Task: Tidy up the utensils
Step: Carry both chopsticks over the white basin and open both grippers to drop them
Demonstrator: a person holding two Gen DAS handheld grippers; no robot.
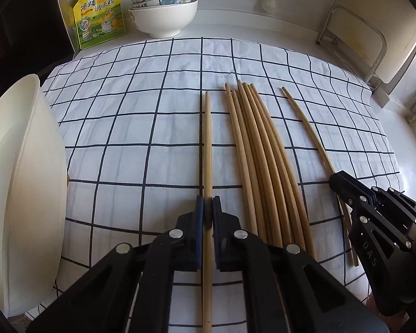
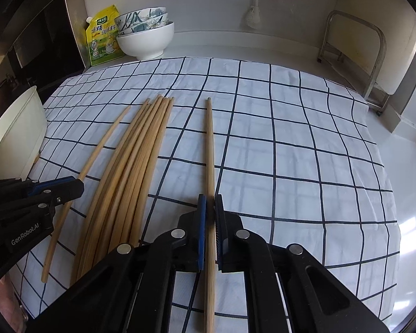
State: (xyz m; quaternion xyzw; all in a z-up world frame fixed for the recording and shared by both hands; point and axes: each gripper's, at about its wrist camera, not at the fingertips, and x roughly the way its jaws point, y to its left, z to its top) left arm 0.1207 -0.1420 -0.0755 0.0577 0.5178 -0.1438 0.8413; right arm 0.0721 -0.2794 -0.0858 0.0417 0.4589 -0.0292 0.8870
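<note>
The checked cloth (image 1: 158, 127), white with dark grid lines, covers most of the counter and serves as the landmark for everything else. Off its left edge stands a tall white container (image 1: 22, 183), cut off by the frame so that only its wall and rim show. Beyond the cloth's far left corner sit stacked bowls (image 1: 163, 8), a plain white one under patterned ones, with a yellow seasoning pouch (image 1: 98, 14) just beside them. Beyond the far right corner a metal rack (image 2: 352, 55) leans at the wall. On the cloth lies a bundle of chopsticks (image 1: 260, 166), pale wood, smooth and slender, their long axes running from the near edge toward the far edge, narrow tips pointing away; their near ends are hidden behind the gripper bodies. To the left of the bundle on the cloth lies the left chopstick (image 1: 207, 144), parallel to the bundle, tip pointing to the far edge. The left gripper (image 1: 208, 208) is clamped on it, its blue pads pressing both sides of the shaft. To the right of the bundle lies the right chopstick (image 2: 210, 144), also lengthwise, tip away. The right gripper (image 2: 210, 208) is closed narrowly around it, pads against the wood. Whether either stick is lifted off the cloth cannot be told. Each stick's near end runs out of the frame below.
</note>
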